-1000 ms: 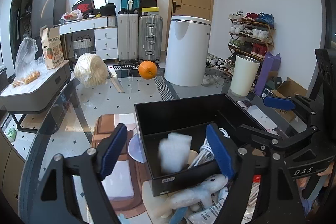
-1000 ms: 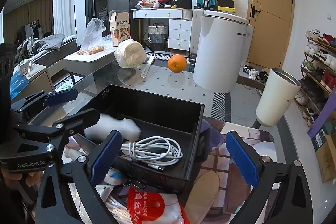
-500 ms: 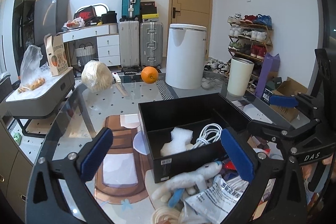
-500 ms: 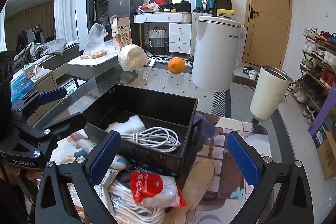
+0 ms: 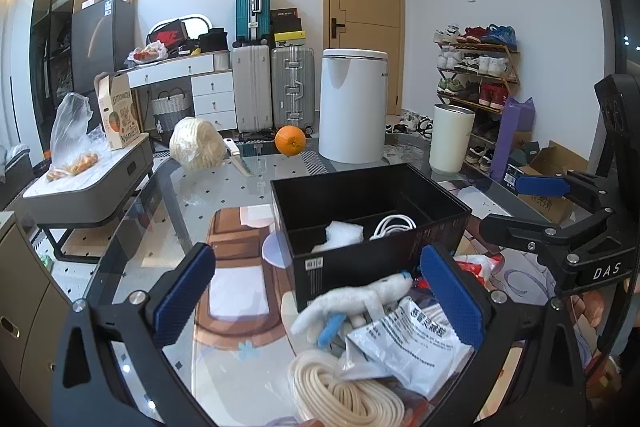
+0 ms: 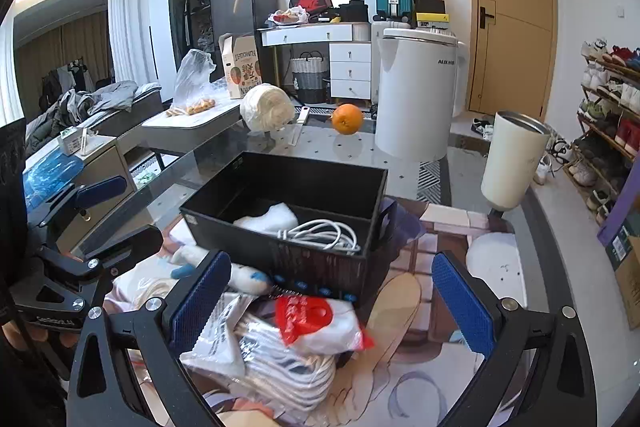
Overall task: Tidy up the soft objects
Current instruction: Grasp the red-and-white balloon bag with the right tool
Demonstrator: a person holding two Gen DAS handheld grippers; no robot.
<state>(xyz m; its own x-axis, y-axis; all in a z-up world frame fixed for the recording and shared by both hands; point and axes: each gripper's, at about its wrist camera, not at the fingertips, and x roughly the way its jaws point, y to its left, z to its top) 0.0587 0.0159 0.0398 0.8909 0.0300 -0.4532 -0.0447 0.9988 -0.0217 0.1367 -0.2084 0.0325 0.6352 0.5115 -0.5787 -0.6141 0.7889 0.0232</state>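
From my left wrist camera, the left gripper (image 5: 320, 297) is spread wide, pinching nothing; the white foam piece (image 5: 343, 235) lies inside the black box (image 5: 360, 263) beside a coiled white cable (image 5: 394, 225), and a plush toy (image 5: 356, 301) rests just in front of the box. From my right wrist camera, the right gripper (image 6: 330, 295) is spread too (nothing between its pads), above a red-labelled packet (image 6: 316, 323).

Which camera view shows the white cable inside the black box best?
The right wrist view: the white cable lies coiled in plain sight inside the black box. In the left wrist view, the box's front wall hides most of the cable.
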